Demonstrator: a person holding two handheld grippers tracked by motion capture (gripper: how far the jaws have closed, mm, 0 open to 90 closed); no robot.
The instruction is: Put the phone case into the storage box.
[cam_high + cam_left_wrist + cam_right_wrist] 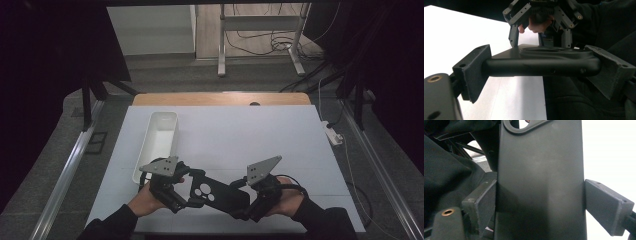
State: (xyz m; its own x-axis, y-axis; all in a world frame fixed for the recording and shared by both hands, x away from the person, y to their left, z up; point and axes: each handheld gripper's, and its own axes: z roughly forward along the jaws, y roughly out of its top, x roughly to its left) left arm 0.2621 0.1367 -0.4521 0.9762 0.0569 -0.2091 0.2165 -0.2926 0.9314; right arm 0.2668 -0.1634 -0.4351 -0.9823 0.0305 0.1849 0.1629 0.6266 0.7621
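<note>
Black flat plastic part (216, 192), pierced by round holes near one end, is held between two hand-held grippers low over the near edge of the white table (280, 135). Its holed end is clamped by the left gripper (192, 192), whose jaws are seen in the left gripper view closed on the part's rounded edge (541, 66). The opposite, plain end is gripped by the right gripper (243, 206); in the right gripper view the broad dark face of the part (540, 182) is pinched from both sides by the jaw pads. A white oblong bin (159, 142) is seen standing on the table's left half, just beyond the left gripper and apart from the part. Both grippers are steadied by hands in dark sleeves.
</note>
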